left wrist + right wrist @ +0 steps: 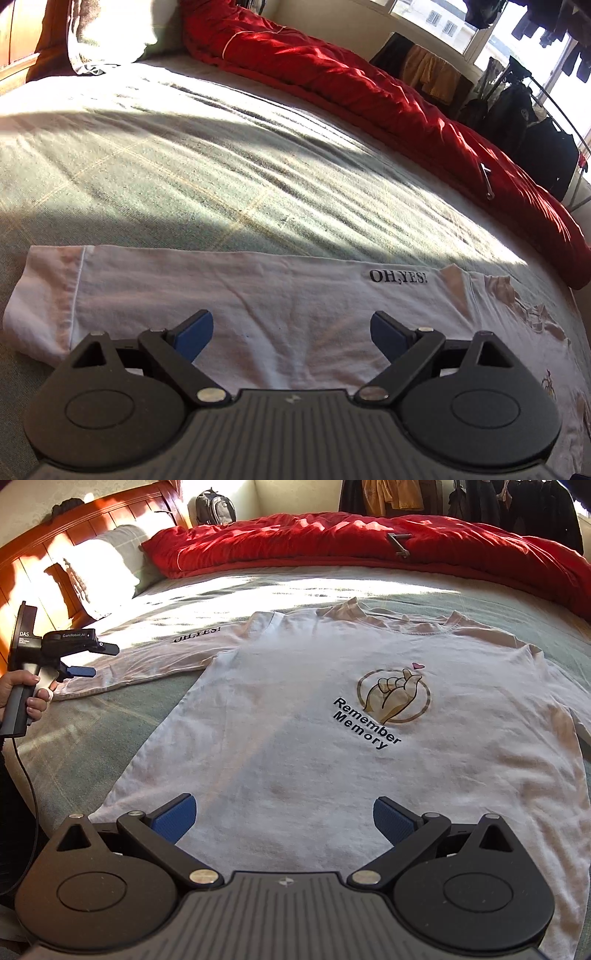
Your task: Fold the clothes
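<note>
A white long-sleeved T-shirt point(314, 720) lies flat, front up, on the bed, with a hand print and the words "Remember Memory". Its left sleeve point(221, 291), marked "OH,YES!", stretches out sideways. My left gripper point(291, 332) is open and empty, hovering just above that sleeve; it also shows at the left of the right wrist view point(94, 660). My right gripper point(284, 818) is open and empty, low over the shirt's bottom hem.
The bed has a pale green sheet point(184, 166). A red duvet point(351, 542) is bunched along the far side. A pillow point(99, 568) and wooden headboard point(55, 535) are at the left. Clothes hang on a rack point(535, 122) beyond the bed.
</note>
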`<state>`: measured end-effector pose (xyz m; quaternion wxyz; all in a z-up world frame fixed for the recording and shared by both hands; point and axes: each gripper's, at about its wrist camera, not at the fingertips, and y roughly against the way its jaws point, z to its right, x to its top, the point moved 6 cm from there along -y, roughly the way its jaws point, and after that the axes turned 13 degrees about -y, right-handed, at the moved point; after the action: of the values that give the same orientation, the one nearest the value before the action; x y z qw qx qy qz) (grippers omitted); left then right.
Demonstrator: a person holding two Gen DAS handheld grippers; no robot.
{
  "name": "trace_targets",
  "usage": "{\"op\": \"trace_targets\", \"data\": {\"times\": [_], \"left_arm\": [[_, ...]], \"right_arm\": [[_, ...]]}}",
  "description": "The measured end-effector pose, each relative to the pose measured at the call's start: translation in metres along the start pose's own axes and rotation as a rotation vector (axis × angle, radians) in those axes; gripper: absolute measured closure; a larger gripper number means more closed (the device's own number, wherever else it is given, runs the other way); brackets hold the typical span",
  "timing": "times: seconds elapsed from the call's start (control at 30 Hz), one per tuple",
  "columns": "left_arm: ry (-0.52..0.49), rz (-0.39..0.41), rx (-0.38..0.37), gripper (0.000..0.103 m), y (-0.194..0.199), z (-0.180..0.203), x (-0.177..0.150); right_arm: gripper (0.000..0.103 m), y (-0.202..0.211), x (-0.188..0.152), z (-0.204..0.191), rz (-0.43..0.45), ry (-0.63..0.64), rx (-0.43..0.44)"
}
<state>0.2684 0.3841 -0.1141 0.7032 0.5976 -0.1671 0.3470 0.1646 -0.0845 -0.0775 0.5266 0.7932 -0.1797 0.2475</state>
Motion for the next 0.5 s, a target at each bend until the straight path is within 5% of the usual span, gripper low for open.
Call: {"op": "trace_targets", "data": {"times": [0.3, 0.5], "left_arm": [[0.121, 0.001, 0.121, 0.018, 0.019, -0.071, -0.013], [0.117, 0.05, 0.146, 0.018, 0.028, -0.072, 0.005]], "right_arm": [[0.0, -0.003, 0.001, 0.011, -0.002, -0.013, -0.024], [0.0, -0.005, 0.002, 0.01, -0.002, -0.021, -0.015]]}}
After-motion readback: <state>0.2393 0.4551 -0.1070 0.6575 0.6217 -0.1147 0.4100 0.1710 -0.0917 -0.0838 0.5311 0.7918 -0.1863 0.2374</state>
